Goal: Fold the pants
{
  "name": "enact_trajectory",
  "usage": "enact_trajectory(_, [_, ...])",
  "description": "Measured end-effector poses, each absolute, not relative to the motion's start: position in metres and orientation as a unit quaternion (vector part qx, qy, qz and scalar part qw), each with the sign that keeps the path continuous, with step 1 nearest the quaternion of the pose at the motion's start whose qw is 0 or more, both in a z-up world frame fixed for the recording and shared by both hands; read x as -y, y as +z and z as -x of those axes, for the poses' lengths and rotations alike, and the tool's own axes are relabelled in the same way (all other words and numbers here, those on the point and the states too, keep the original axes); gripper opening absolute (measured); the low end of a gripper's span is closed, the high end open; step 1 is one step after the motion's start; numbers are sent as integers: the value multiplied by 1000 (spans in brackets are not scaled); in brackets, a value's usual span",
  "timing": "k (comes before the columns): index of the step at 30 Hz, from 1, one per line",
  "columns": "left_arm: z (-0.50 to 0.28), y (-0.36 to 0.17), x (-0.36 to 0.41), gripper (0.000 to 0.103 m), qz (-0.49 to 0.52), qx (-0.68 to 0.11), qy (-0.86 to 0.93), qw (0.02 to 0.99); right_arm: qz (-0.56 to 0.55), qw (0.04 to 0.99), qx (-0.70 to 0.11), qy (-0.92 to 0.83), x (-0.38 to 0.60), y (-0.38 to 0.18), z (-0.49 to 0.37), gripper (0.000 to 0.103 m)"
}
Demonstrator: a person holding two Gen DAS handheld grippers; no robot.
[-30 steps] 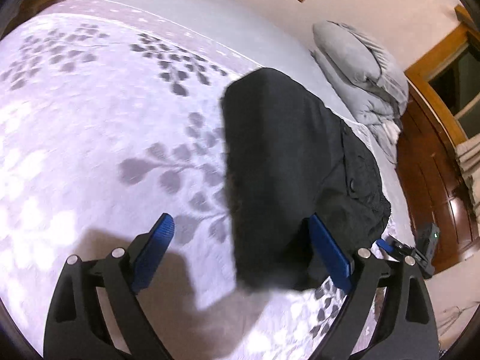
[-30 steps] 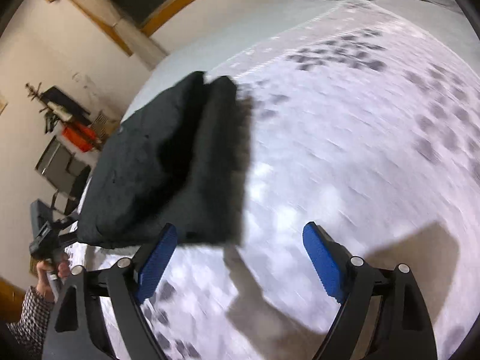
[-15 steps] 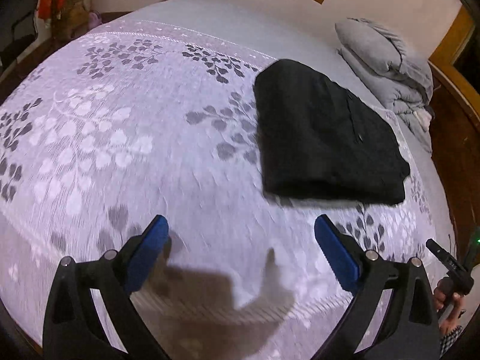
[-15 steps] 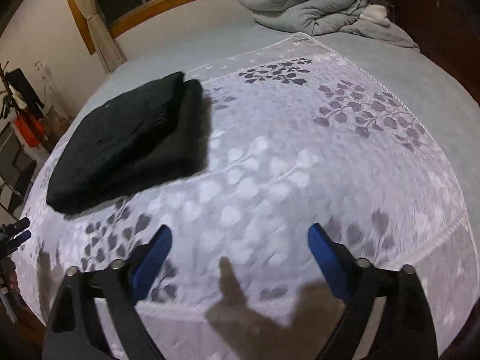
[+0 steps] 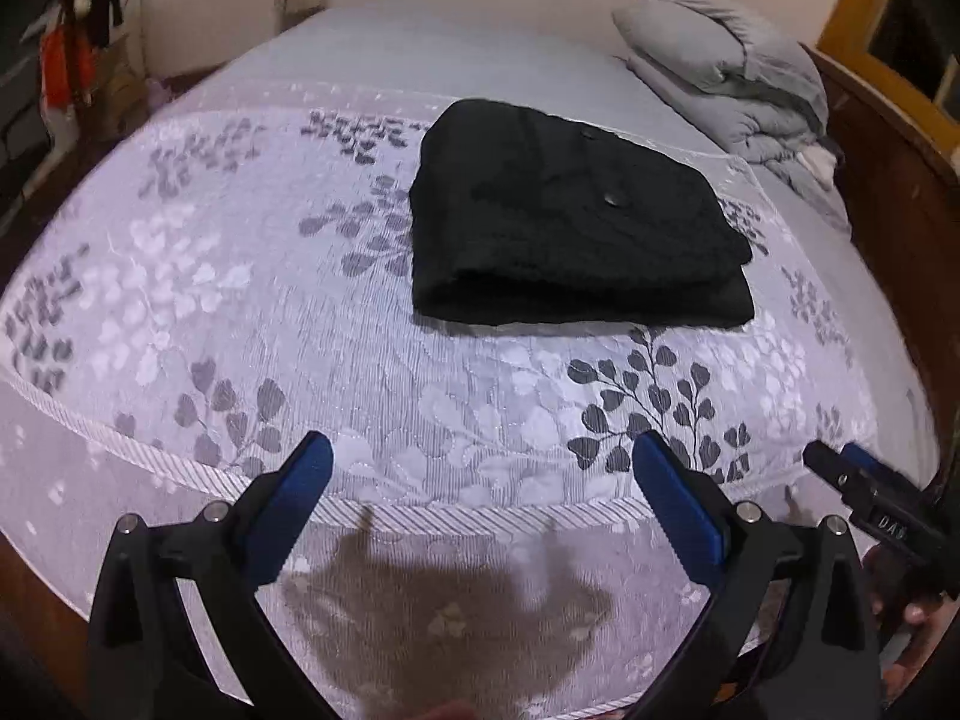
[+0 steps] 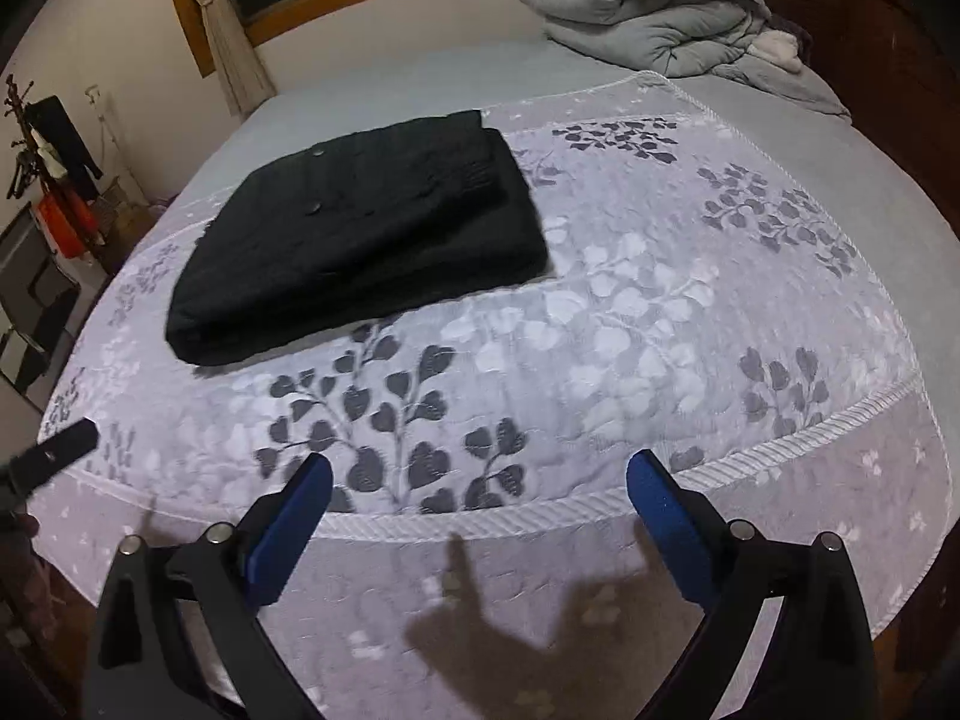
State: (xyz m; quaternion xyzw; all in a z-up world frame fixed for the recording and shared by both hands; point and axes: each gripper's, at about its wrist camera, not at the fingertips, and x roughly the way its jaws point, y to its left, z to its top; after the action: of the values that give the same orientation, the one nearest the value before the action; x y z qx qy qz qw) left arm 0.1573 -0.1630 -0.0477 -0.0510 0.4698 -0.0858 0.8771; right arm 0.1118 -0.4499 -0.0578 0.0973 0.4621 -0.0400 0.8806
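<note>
Black pants (image 5: 576,228) lie folded into a compact rectangle on a floral bedspread (image 5: 252,276), upper centre in the left wrist view and upper left in the right wrist view, squared up as a finished stack would be. Along the bottom of each frame, the left gripper (image 5: 480,510) and right gripper (image 6: 480,516) hover near the bed's edge, jaws spread wide and empty, well apart from the cloth. Grey bedding (image 6: 654,6) sits bunched at upper right.

Bare bedspread (image 5: 456,396) before the folded pants (image 5: 570,228); grey duvet (image 5: 726,66) heaped beyond.
</note>
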Motion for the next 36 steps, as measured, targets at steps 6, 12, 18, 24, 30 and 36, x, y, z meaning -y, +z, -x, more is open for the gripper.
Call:
enact_trajectory(6, [-142,-20,186,100,-1,-445,-94,891,-45,898,-436,-45,429,-24,-100,99])
enact_trajectory(12, [-128,12,185,100,18,-413,-88,906,-24,912,-407,-43,420,14,-86,99])
enact_trajectory(18, [-116,31,183,100,27,-398,-84,913,-15,919,-392,-36,414,39,-73,99])
enact_trajectory(24, [-99,42,180,100,9,-388,-77,918,-14,920,-389,-36,413,52,-62,99])
enact_trajectory(30, [-88,45,176,100,8,-385,-71,920,-22,923,-382,-41,416,58,-51,99])
enact_trajectory(36, [-78,50,187,100,-21,-373,-72,925,-17,923,-381,-55,417,63,-44,99])
